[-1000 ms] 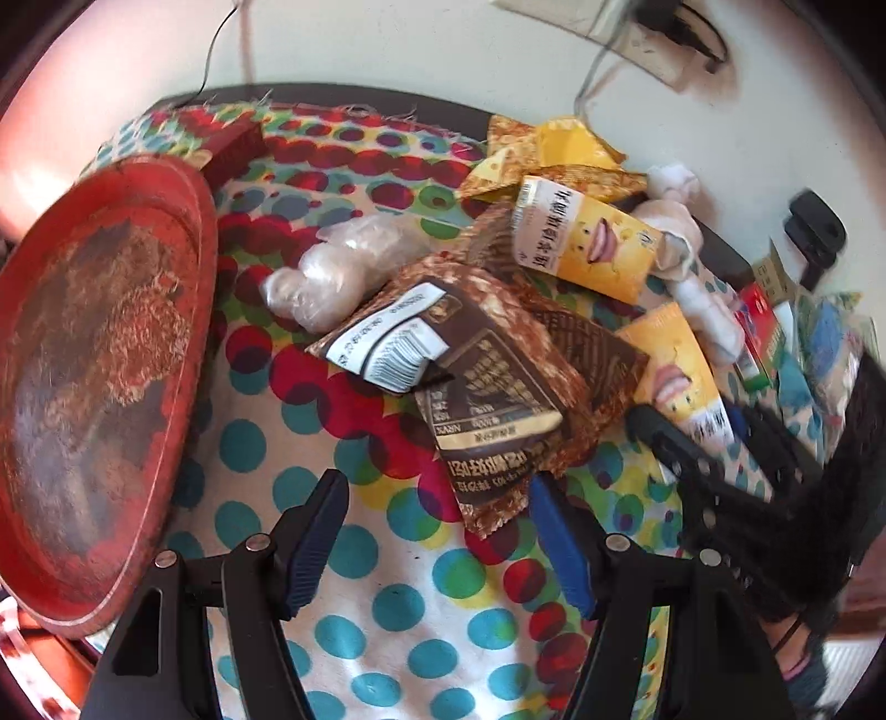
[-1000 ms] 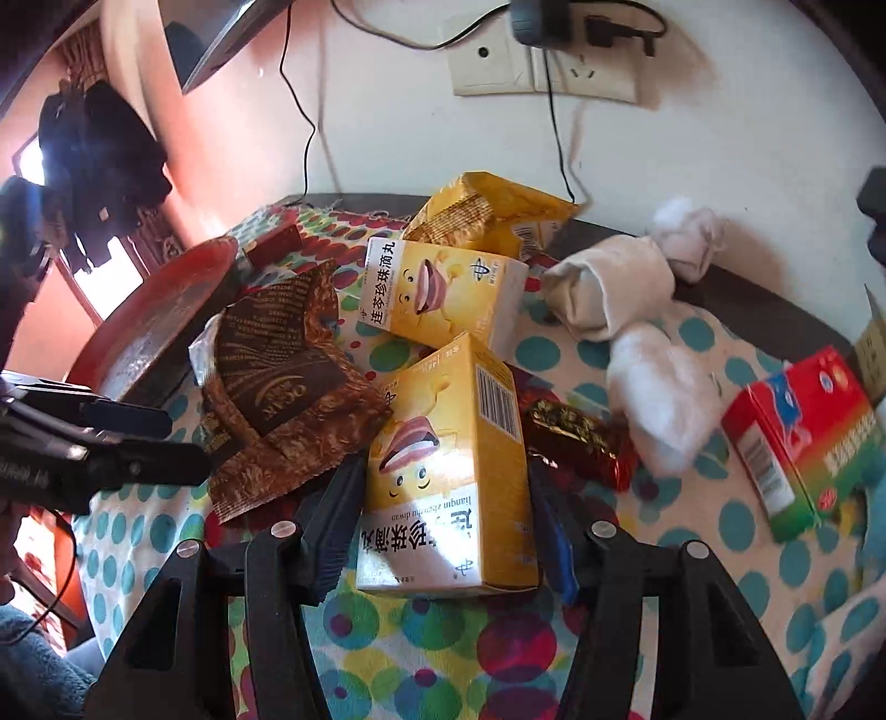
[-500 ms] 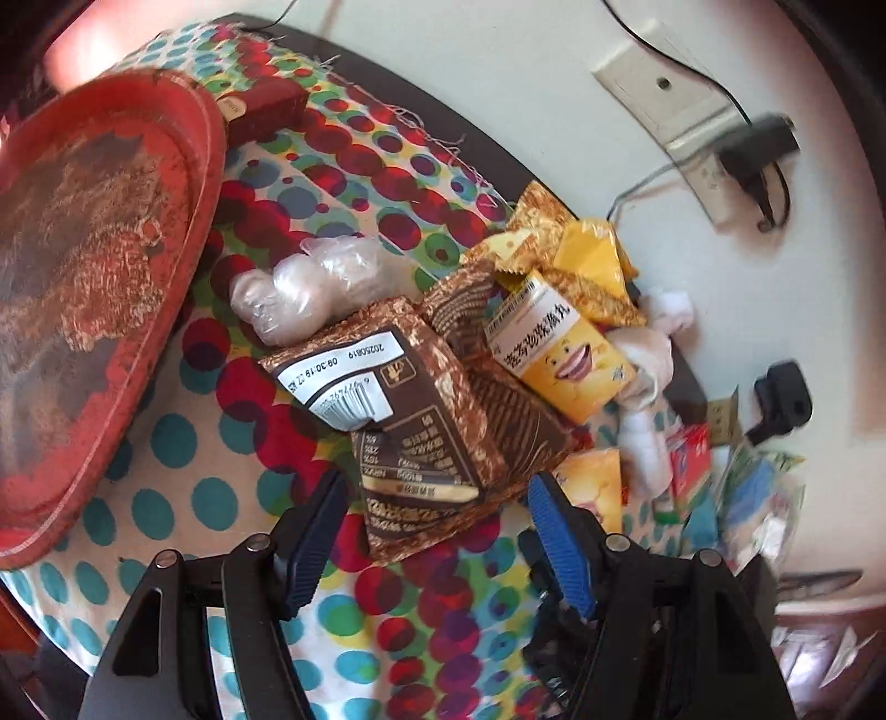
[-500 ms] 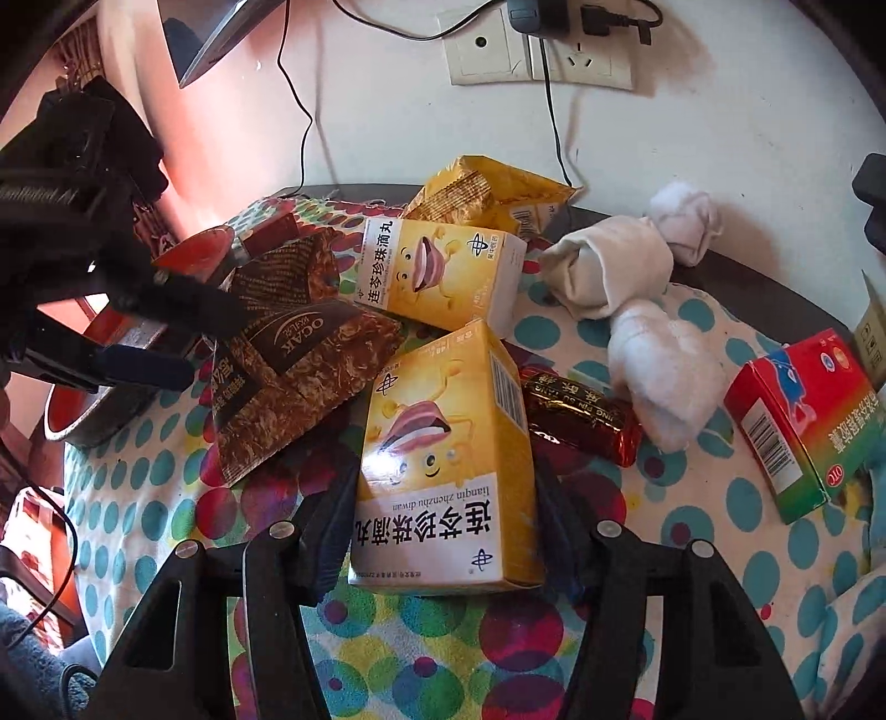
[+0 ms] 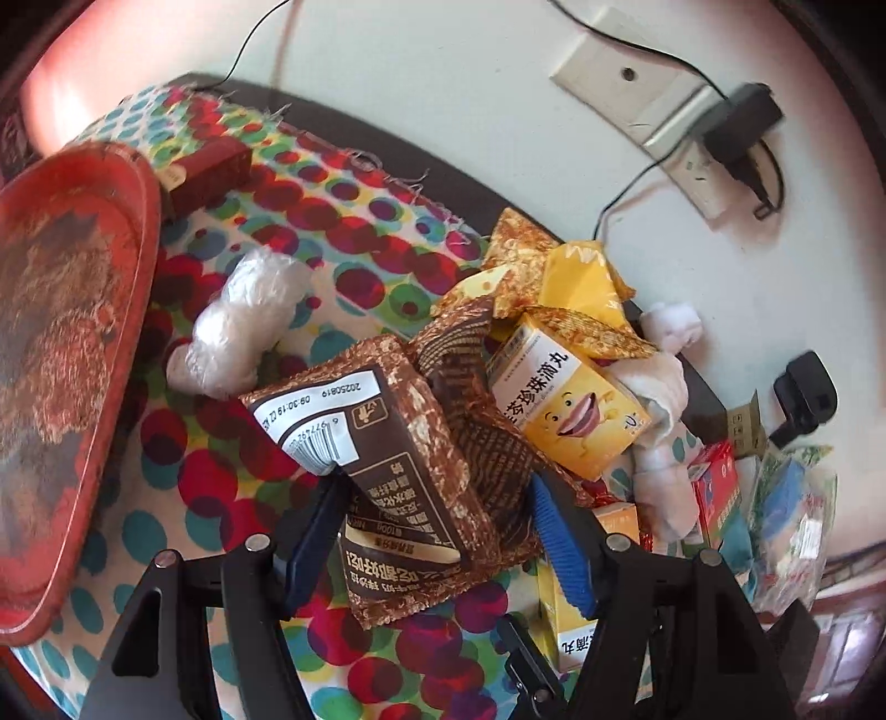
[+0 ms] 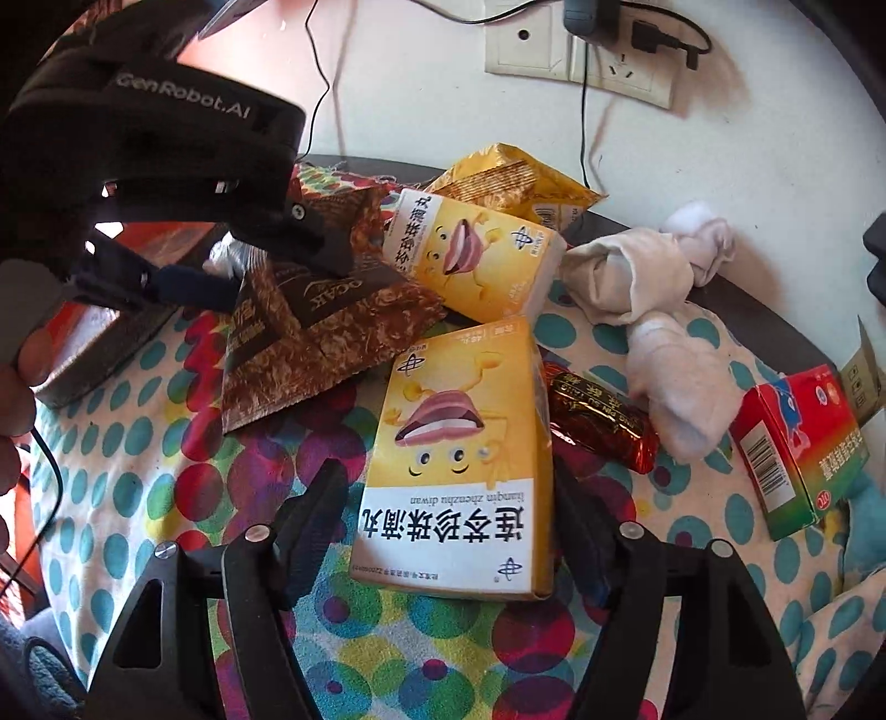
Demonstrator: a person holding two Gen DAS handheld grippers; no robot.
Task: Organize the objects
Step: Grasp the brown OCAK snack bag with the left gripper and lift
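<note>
A yellow medicine box (image 6: 459, 443) with a cartoon mouth lies flat on the dotted cloth between the fingers of my right gripper (image 6: 448, 515). Those jaws are opening, and a gap shows on each side of the box. A second yellow box (image 6: 476, 260) rests behind it against brown snack packets (image 6: 310, 343). My left gripper (image 5: 437, 526) points down over the brown packets (image 5: 398, 443) and stands open, its blue pads on either side of the top packet. From the right wrist view the left gripper (image 6: 277, 271) hangs over the same packets.
A worn red tray (image 5: 66, 332) lies at the left. A clear plastic bundle (image 5: 243, 327) and a dark red box (image 5: 210, 166) sit near it. Rolled white socks (image 6: 653, 299), a red foil packet (image 6: 598, 421), a red-green box (image 6: 797, 443) and a yellow snack bag (image 6: 509, 183) crowd the right. Cables hang from wall sockets (image 6: 581, 50).
The right jaws have spread away from the yellow box, which now lies on the cloth. The left gripper has rolled and moved in over the brown packets, which now sit between its pads.
</note>
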